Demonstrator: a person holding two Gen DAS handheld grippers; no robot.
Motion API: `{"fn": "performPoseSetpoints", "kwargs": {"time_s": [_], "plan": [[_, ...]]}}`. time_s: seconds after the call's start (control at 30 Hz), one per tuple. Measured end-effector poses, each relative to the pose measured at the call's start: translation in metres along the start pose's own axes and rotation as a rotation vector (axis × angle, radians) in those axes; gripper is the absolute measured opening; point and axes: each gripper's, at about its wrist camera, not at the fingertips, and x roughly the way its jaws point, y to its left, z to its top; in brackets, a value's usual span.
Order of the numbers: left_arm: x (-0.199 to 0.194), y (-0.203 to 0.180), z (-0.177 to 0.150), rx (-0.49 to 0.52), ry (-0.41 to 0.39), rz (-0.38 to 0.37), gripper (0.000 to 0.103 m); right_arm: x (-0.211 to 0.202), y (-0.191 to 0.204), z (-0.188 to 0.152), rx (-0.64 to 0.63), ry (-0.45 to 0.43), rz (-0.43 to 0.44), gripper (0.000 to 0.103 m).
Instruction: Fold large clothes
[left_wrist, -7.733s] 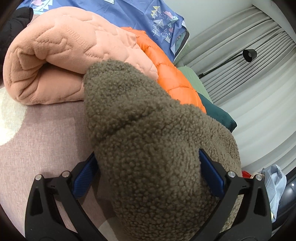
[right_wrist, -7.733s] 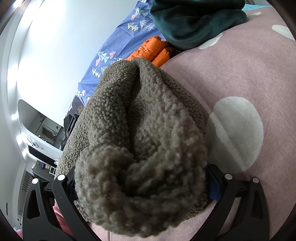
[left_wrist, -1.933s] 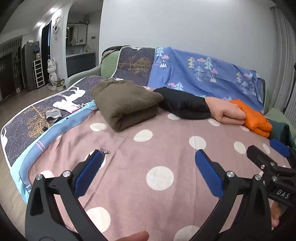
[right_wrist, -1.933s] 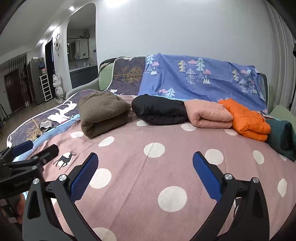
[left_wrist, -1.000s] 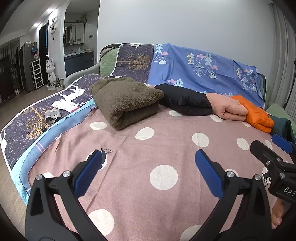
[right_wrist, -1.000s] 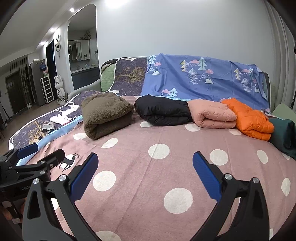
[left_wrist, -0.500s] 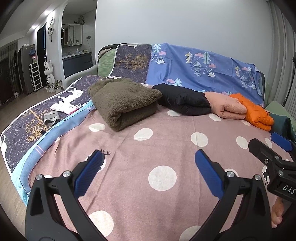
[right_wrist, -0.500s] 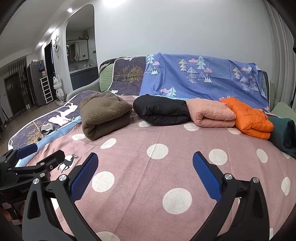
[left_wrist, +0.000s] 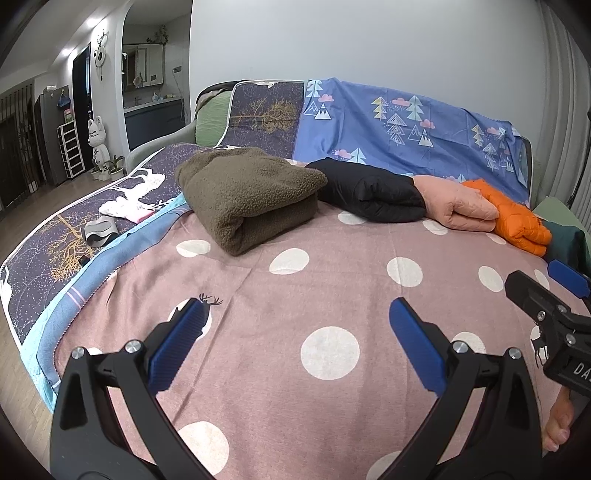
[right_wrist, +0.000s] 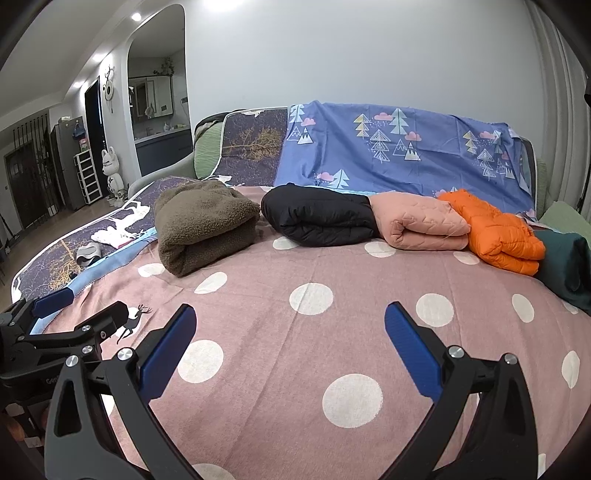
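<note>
A folded olive fleece garment (left_wrist: 251, 199) (right_wrist: 205, 227) lies at the far left of a row of folded clothes on the pink dotted bedspread (left_wrist: 332, 295) (right_wrist: 332, 317). To its right sit a black bundle (left_wrist: 369, 195) (right_wrist: 321, 216), a peach quilted one (left_wrist: 456, 203) (right_wrist: 421, 223), an orange puffer (left_wrist: 517, 225) (right_wrist: 498, 230) and a dark teal piece (right_wrist: 565, 266). My left gripper (left_wrist: 295, 321) is open over bare bedspread, well short of the clothes. My right gripper (right_wrist: 290, 321) is open too, holding nothing. Each gripper shows at the edge of the other's view.
A blue tree-print sheet (right_wrist: 388, 147) covers the backrest behind the row. A dark gold-patterned cover (left_wrist: 55, 236) at the left carries a white-and-pink cloth (left_wrist: 125, 208) and a small grey item (left_wrist: 98, 230). Bare toes (left_wrist: 557, 424) show at lower right. Curtains hang at the right edge.
Earlier both grippers were shut on the olive fleece; now it lies folded at the row's left end and both grippers are open and pulled back. In the last second, only slight camera shifts.
</note>
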Motion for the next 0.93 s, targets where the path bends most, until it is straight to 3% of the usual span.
{"fn": "performPoseSetpoints", "kwargs": {"time_s": [0.93], "plan": [[0.007,-0.019,-0.004,0.052,0.027,-0.025,0.101,-0.001,-0.015,-0.004,0.030,0.011,-0.006,0.102]]}}
